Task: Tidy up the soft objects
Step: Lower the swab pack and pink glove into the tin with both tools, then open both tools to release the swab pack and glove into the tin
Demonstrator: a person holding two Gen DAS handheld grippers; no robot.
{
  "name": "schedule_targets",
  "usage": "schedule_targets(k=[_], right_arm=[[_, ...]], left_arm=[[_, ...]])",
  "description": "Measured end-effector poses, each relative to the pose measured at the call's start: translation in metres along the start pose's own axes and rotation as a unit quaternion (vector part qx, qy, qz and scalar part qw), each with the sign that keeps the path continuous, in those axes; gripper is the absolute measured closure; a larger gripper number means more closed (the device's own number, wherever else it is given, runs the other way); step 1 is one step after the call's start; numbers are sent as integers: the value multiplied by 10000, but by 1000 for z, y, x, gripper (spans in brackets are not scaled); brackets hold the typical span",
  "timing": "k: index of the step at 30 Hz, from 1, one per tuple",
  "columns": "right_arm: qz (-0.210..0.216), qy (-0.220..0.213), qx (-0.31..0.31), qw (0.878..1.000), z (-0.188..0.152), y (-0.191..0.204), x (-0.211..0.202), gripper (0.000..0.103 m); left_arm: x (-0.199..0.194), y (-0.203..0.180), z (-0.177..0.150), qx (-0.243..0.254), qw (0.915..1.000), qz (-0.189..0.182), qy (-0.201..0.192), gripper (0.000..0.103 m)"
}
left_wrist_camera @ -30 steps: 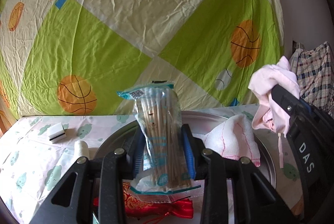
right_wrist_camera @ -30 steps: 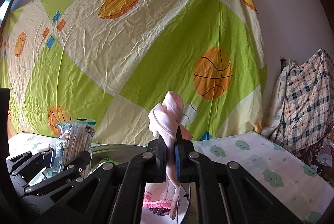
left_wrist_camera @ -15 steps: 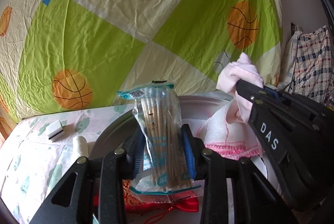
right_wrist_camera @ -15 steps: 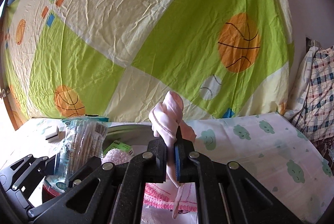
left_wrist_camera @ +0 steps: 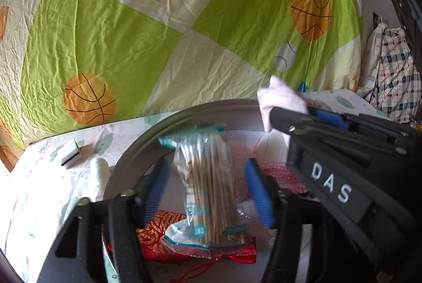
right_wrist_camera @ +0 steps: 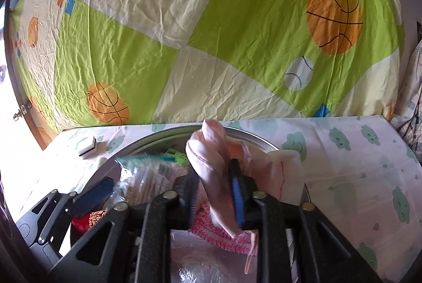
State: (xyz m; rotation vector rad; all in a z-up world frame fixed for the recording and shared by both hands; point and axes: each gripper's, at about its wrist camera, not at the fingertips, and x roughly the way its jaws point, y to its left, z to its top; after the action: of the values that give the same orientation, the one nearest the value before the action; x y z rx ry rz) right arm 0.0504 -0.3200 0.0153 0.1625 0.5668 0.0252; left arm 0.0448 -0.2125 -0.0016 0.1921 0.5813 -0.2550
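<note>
Now both jaws have just been opening: my left gripper stands wide, the clear packet of wooden sticks loose between its pads over the round metal basin. My right gripper is part-open; the pale pink cloth looks unclamped, above the basin's right half. Both look like drop-offs.

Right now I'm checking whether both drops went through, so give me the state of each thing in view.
left gripper: open, just opened
packet of sticks: released, blurred, between the jaws over the basin
right gripper: partly open, just opening
pink cloth: still upright between the jaws
metal basin: holds a red pouch and a pink-edged towel
</note>
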Motion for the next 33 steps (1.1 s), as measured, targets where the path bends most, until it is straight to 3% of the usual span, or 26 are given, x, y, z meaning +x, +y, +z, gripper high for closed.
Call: schedule_targets(k=[2, 4, 8, 12, 18, 22, 26, 30, 33], right_arm=[[115, -189, 141, 9997, 0, -4, -8, 26], [137, -583, 278, 9978, -1, -7, -21, 16], [154, -930, 504, 9943, -2, -16, -38, 15], [171, -1271, 933, 9874, -8, -30, -52, 14], [-252, -1665, 1208, 9783, -18, -34, -65, 14], [-760, -2050, 953, 9711, -26, -23, -74, 14], [-1262, -2505, 532, 9584, -37, -3, -83, 8], [-1536, -2894, 41, 9448, -46, 19, -95, 8], [-1573, -2959, -6, 9422, -52, 27, -100, 7]], left_arm=[[-8, 1, 1, -81, 9998, -35, -174, 0], [-19, 1, 0, -129, 9986, 97, -497, 0], [-26, -4, -1, 48, 9957, 427, -816, 0], [-36, 4, -1, -204, 9906, 673, -1173, 0], [-47, 25, -1, -653, 9765, 1193, -1672, 0], [-48, 37, -3, -906, 9729, 1179, -1771, 0], [-51, 39, -7, -883, 9651, 1494, -1960, 0], [-51, 40, -13, -788, 9643, 1549, -1996, 0], [-52, 40, -17, -709, 9664, 1488, -1974, 0]])
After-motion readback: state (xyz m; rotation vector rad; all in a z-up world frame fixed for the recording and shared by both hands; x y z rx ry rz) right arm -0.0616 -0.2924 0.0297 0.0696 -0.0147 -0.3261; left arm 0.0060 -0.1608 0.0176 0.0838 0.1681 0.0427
